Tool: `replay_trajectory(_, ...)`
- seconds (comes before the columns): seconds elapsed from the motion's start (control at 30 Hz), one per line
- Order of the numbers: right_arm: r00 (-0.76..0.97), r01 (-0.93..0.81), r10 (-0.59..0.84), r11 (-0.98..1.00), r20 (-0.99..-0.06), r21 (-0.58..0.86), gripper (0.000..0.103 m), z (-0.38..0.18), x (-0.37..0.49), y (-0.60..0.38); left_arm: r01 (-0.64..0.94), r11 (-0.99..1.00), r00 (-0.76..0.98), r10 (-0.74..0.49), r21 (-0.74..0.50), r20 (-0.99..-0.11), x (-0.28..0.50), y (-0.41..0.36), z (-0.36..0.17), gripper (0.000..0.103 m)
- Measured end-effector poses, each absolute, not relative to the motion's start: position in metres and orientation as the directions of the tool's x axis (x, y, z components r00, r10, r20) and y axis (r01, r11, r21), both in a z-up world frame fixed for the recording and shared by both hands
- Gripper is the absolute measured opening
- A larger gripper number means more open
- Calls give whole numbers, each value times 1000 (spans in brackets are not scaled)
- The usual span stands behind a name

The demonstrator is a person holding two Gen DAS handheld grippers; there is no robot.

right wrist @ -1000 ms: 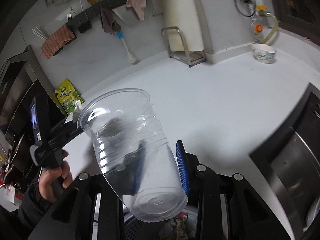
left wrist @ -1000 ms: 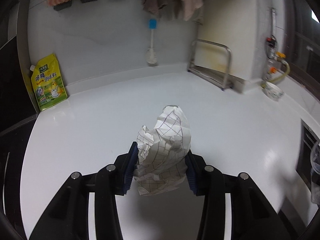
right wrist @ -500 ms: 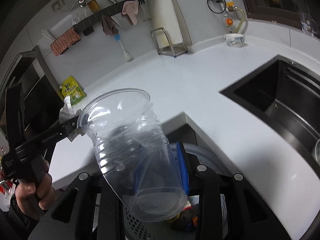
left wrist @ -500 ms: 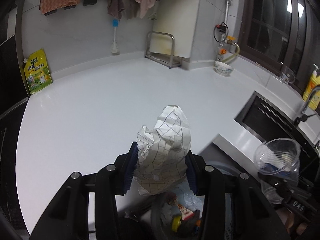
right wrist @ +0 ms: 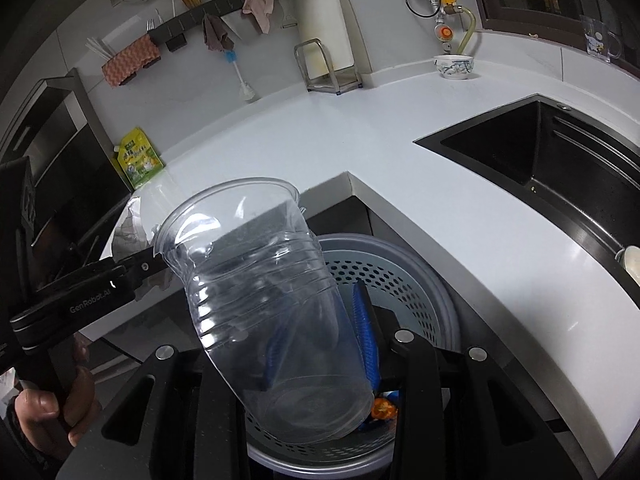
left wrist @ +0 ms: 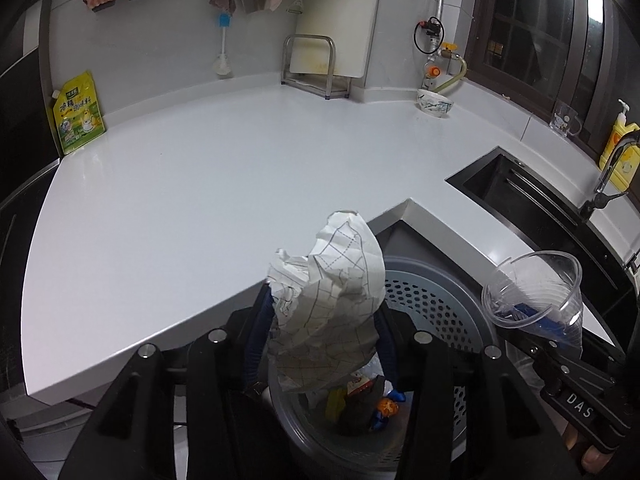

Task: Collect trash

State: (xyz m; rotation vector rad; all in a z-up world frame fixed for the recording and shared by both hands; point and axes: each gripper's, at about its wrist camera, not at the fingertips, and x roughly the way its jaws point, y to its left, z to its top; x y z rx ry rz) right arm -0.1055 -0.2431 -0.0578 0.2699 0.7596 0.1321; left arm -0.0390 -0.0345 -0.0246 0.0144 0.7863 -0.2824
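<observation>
My left gripper (left wrist: 320,332) holds a crumpled checked paper (left wrist: 332,300) between its blue pads, above the near rim of a grey perforated trash bin (left wrist: 440,304). Its jaws are opening, and the paper still sits between them. My right gripper (right wrist: 320,344) is shut on a clear plastic cup (right wrist: 272,304), tilted with its mouth to the upper left, over the same bin (right wrist: 400,272). In the left wrist view the cup (left wrist: 536,296) hangs at the bin's right side. Colourful wrappers lie inside the bin.
The bin stands on the floor in the inner corner of the white L-shaped counter (left wrist: 200,184). A black sink (right wrist: 540,160) lies to the right. A bowl (left wrist: 434,103), a yellow pouch (left wrist: 78,114), a metal rack (left wrist: 316,64) and a soap bottle (left wrist: 618,148) stand along the back.
Both grippers have drawn back from over the counter to above the trash bin, still carrying the paper and the cup. The bin and the sink have come into view.
</observation>
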Motion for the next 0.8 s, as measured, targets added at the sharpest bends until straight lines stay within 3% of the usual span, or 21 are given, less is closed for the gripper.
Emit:
replay_trajectory(0.13, 712, -16, 210, 959, -670, 284, 35, -61, -105, -241, 249, 965, 675, -234, -83, -699, -42, -34, -25, 51)
replay_trajectory(0.17, 711, -13, 205, 960, -672, 278, 40, -61, -105, -241, 245, 966, 678, -230, -81, -698, -43, -34, -25, 54)
replay_trajectory(0.23, 714, -8, 195, 963, -672, 271, 62, -60, -105, -241, 235, 969, 686, -223, -78, -693, -45, -32, -24, 62)
replay_trajectory(0.33, 725, -6, 194, 961, -661, 276, 69, -56, -107, -242, 224, 971, 692, -216, -79, -689, -45, -29, -23, 71)
replay_trajectory(0.5, 727, 5, 190, 959, -660, 282, 70, -56, -108, -245, 213, 973, 689, -211, -85, -693, -45, -27, -24, 79)
replay_trajectory(0.8, 742, 10, 195, 953, -642, 301, 70, -51, -114, -247, 203, 976, 688, -199, -78, -698, -48, -28, -24, 81)
